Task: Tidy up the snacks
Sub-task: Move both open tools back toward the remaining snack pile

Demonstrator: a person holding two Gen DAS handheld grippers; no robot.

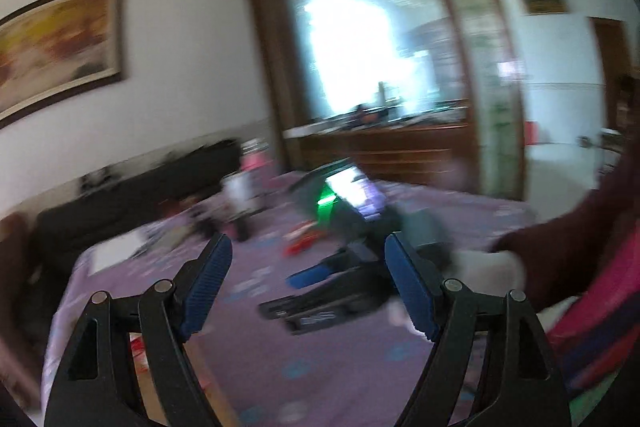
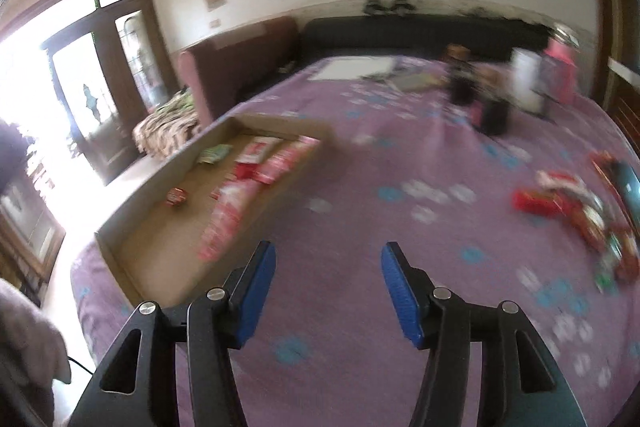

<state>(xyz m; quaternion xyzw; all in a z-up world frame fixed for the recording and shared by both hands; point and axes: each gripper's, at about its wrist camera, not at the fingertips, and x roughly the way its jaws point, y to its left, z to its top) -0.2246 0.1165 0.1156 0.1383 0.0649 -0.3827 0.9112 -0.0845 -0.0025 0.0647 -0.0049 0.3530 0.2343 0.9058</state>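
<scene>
In the right wrist view a shallow cardboard tray [image 2: 120,227] sits at the left edge of a purple tablecloth [image 2: 360,195]. Several red and pink snack packets [image 2: 256,171] and one green packet [image 2: 214,153] lie in it. A loose pile of red snack packets [image 2: 568,203] lies at the right. My right gripper [image 2: 328,263] is open and empty above bare cloth between tray and pile. My left gripper [image 1: 308,251] is open and empty above the table. In the left wrist view the right gripper [image 1: 332,291] shows ahead, held by a white-gloved hand [image 1: 488,267]; red packets [image 1: 304,243] lie beyond it.
Both views are motion-blurred. Dark bottles and a white container [image 2: 528,83] stand at the table's far side, beside papers [image 2: 352,69]. A lit phone on a stand [image 1: 352,191] stands on the table. A dark sofa [image 2: 420,31] runs behind the table.
</scene>
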